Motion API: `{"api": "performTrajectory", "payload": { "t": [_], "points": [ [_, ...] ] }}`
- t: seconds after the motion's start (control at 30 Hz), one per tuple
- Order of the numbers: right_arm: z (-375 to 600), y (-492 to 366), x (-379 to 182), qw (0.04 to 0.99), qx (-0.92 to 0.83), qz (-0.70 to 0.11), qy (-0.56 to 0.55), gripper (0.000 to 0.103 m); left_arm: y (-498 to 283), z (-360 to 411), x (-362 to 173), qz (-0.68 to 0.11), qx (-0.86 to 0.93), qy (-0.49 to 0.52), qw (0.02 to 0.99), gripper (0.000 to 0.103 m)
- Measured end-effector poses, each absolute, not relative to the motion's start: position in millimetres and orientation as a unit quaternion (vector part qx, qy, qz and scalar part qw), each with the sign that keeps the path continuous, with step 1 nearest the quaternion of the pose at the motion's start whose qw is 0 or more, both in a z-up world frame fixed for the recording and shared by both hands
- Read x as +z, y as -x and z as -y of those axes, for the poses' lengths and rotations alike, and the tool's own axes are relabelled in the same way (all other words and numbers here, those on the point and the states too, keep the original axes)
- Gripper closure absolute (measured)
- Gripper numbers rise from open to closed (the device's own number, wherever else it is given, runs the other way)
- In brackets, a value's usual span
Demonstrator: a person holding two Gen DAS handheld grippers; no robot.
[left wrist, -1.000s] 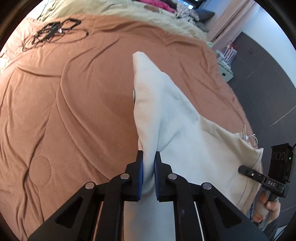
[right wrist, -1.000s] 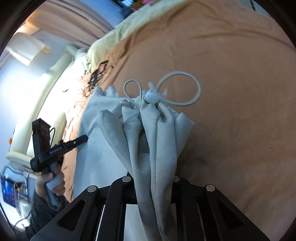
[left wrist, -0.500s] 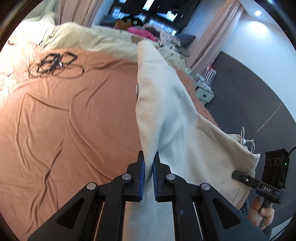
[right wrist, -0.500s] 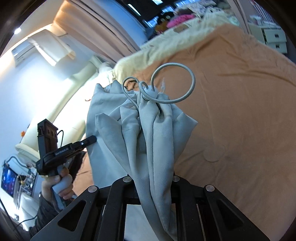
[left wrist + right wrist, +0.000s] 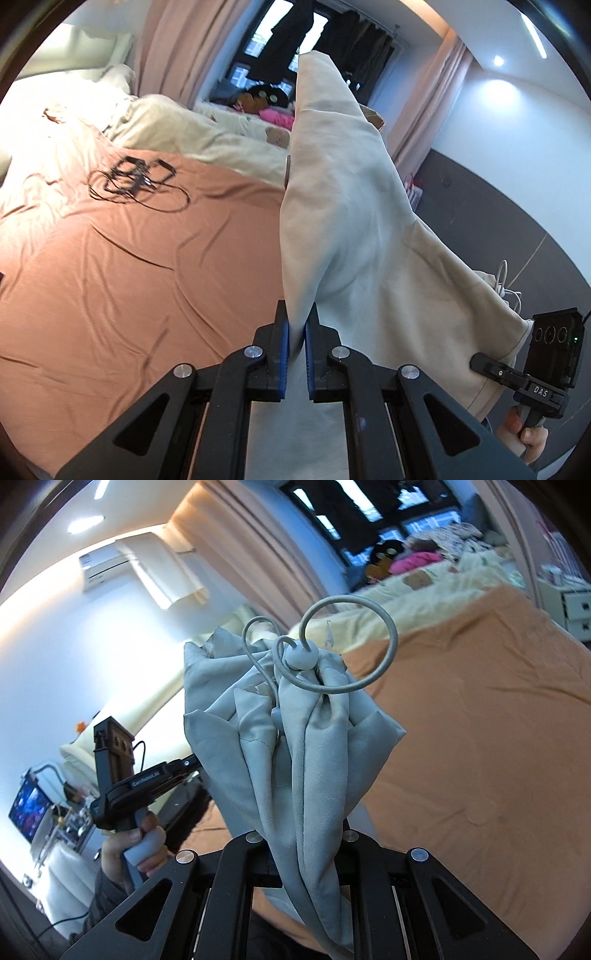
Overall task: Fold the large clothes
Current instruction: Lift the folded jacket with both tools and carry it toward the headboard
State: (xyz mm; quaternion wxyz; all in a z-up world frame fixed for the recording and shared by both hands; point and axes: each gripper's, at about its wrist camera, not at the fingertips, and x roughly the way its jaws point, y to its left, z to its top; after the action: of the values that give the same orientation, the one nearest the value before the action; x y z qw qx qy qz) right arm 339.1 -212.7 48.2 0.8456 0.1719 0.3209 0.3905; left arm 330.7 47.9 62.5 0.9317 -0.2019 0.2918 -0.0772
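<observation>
Both jaws pinch the garment (image 5: 354, 236): your left gripper (image 5: 294, 328) on a flat edge, your right gripper (image 5: 306, 834) on a bunched waist with its drawcord (image 5: 347, 646). It hangs above the bed (image 5: 110, 280). Spread your hands evenly, then lower it flat.

Wrist views, close (shared bed (image 5: 122, 266))

A bed (image 5: 110, 266) under a rust-brown cover fills the room — pink curtains (image 5: 177, 48) frame a dark window (image 5: 258, 44) behind it, an air conditioner (image 5: 110, 565) beside them.
</observation>
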Motion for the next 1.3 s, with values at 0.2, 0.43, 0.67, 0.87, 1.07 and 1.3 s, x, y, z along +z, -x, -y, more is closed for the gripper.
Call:
{"api": "performTrajectory", "payload": {
  "t": [0.2, 0.43, 0.67, 0.87, 1.07, 1.3],
  "points": [
    [155, -330, 85, 0.831, 0.441, -0.304, -0.15, 0.092, -291, -112, 97, -0.256, -0.031, 0.208, 0.944, 0.094],
    [68, -321, 111, 0.807, 0.5, -0.29, -0.122, 0.092, -237, -188, 131, -0.221, 0.033, 0.198, 0.954, 0.094],
    [-25, -310, 121, 0.776, 0.56, -0.276, -0.092, 0.092, -180, -260, 150, -0.186, 0.093, 0.209, 0.956, 0.094],
    [-87, -295, 121, 0.752, 0.596, -0.27, -0.075, 0.092, -140, -327, 158, -0.179, 0.133, 0.214, 0.951, 0.094],
    [-158, -284, 114, 0.726, 0.626, -0.278, -0.065, 0.092, -104, -395, 160, -0.177, 0.173, 0.209, 0.946, 0.094],
    [-246, -263, 116, 0.7, 0.655, -0.28, -0.048, 0.092, -66, -469, 167, -0.171, 0.223, 0.213, 0.936, 0.095]
  ]
}}
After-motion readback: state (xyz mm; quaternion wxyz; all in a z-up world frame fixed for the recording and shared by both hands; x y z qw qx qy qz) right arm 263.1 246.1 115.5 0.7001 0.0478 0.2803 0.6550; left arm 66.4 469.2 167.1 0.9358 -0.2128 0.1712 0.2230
